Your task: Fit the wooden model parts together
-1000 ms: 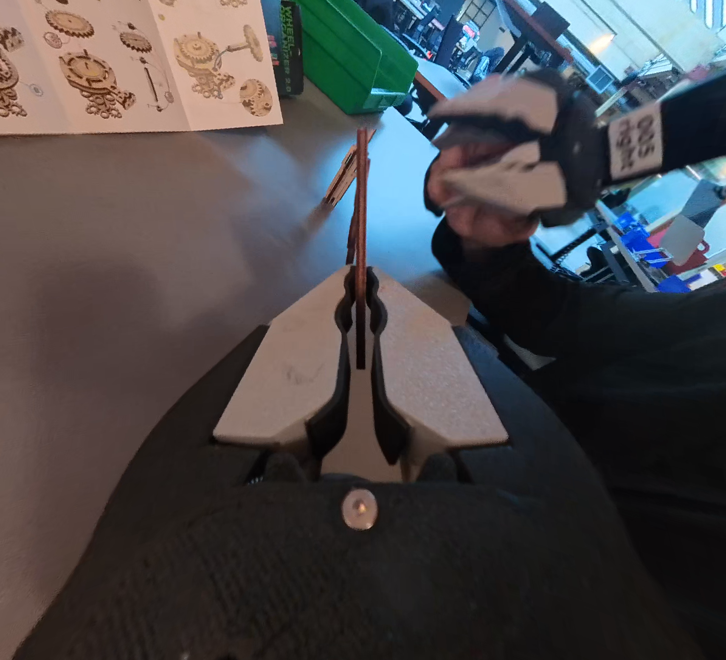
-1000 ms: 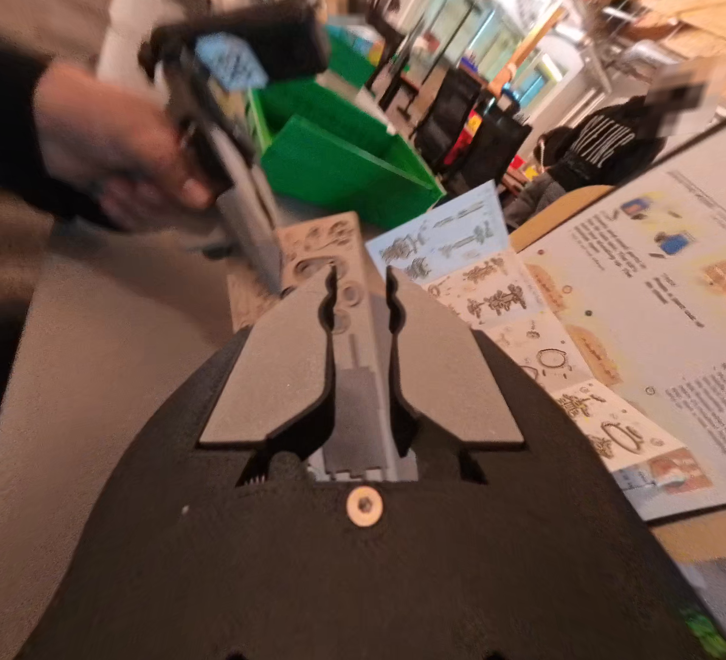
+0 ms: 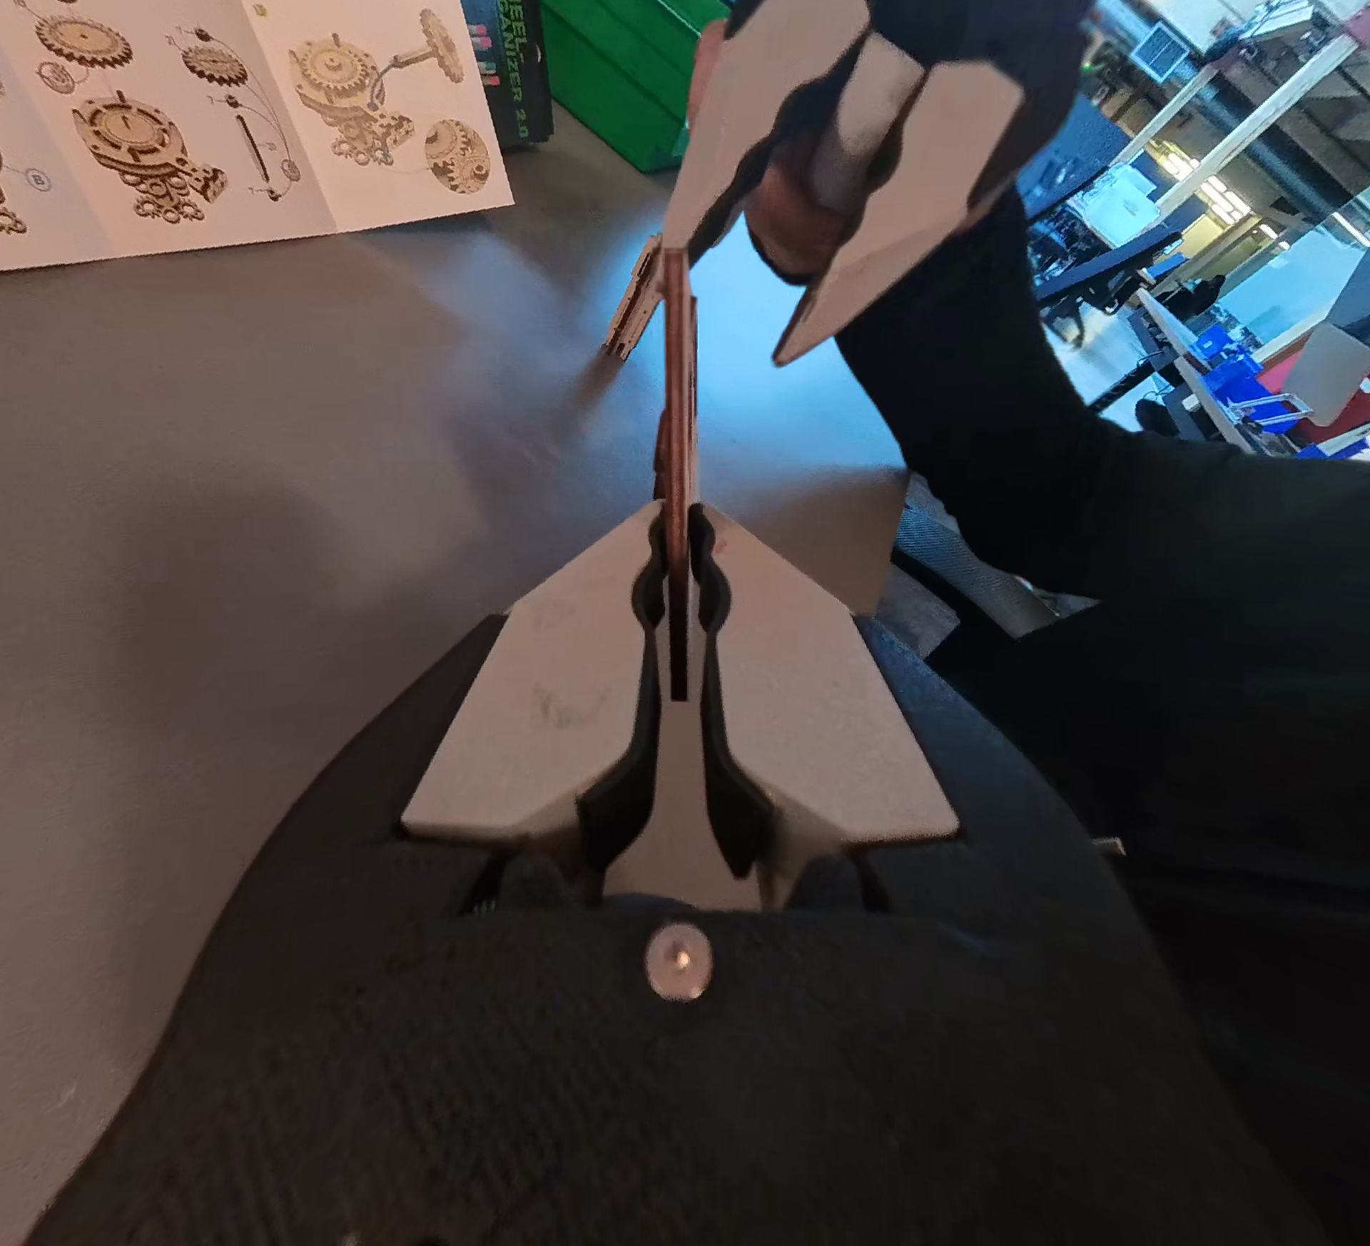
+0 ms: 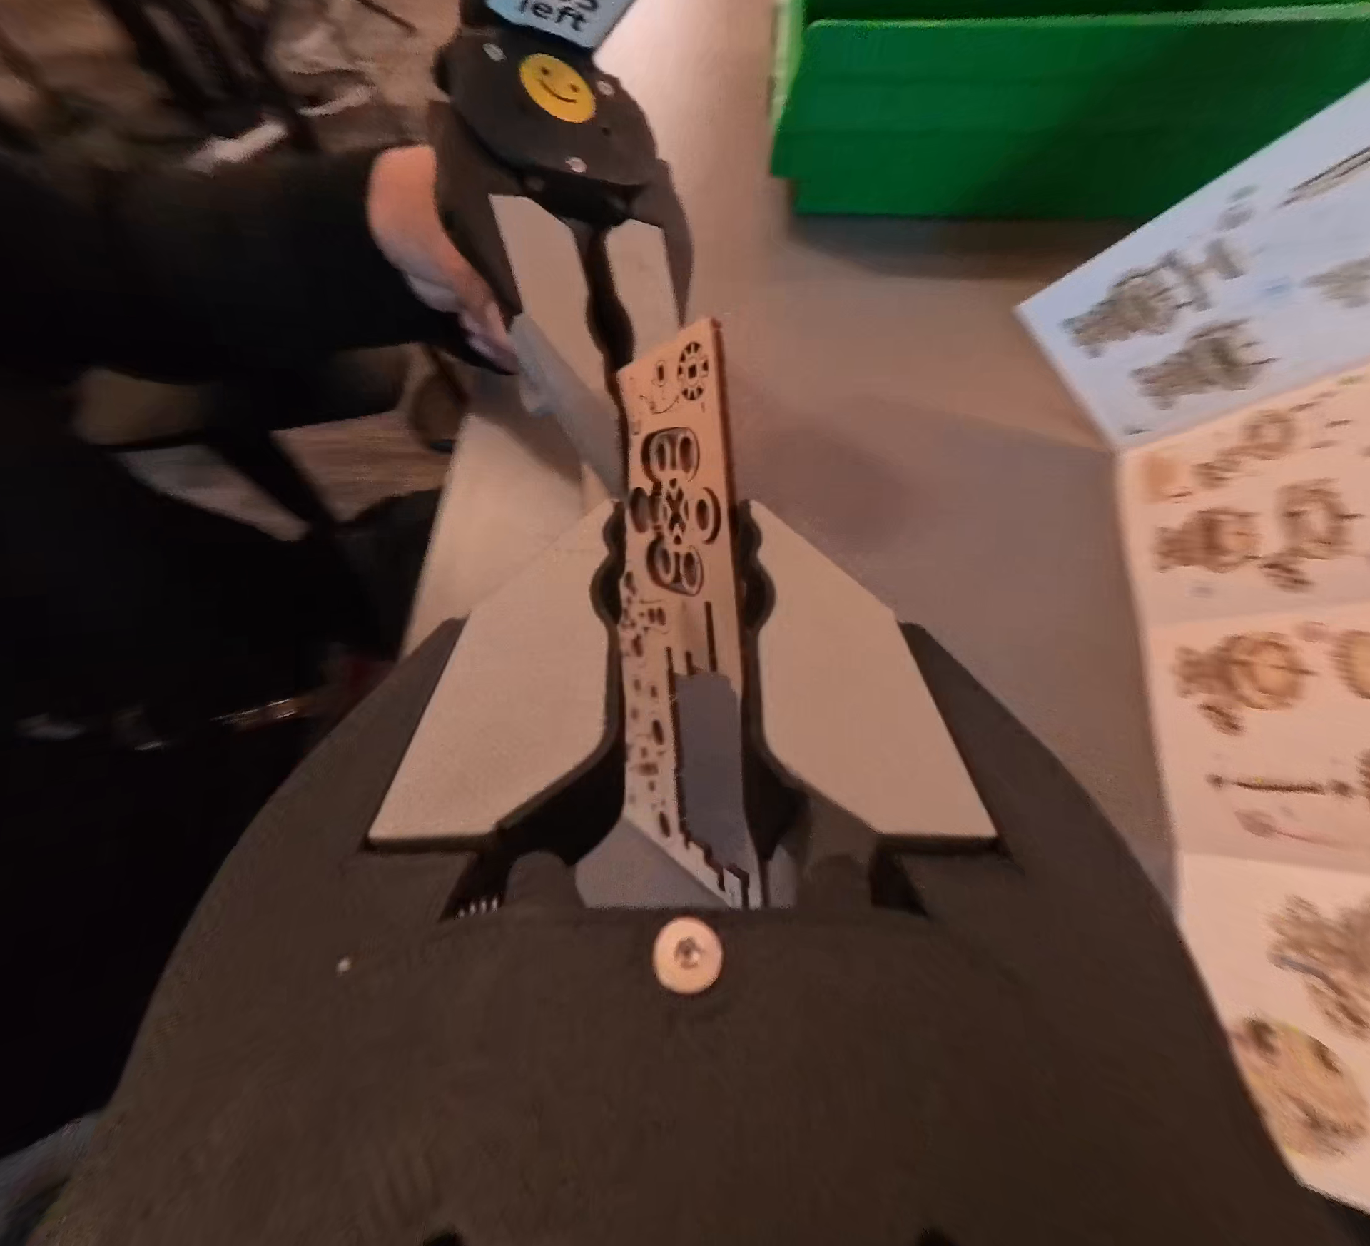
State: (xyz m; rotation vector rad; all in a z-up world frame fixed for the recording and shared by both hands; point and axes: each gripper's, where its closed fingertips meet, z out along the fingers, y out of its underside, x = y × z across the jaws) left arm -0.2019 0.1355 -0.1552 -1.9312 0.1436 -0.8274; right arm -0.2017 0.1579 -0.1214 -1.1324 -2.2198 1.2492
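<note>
My left gripper [image 3: 678,515] is shut on a thin laser-cut wooden sheet [image 3: 676,395], held upright above the grey table and seen edge-on in the left wrist view. My right gripper [image 3: 723,302] is open at the sheet's far top end, one fingertip touching its top corner. In the right wrist view the sheet [image 4: 671,439] shows its face, with cut-out part shapes, and lies between the open fingers of my right gripper [image 4: 680,506]. The left gripper [image 4: 615,358] holds the sheet's far end there. A second small wooden piece [image 3: 634,306] lies on the table behind.
A folded instruction sheet [image 3: 222,61] lies at the back left; it also shows in the right wrist view [image 4: 1260,543]. A green bin [image 3: 593,24] and a dark box [image 3: 519,46] stand behind it. The table [image 3: 222,469] ends just right of the sheet. A person's dark sleeve [image 3: 1112,543] is on the right. Across from one pair of fingers to the other is roughly 5 cm.
The right gripper has come in from the right to the top of the wooden sheet, its fingers now on either side of it. The left gripper still holds the sheet.
</note>
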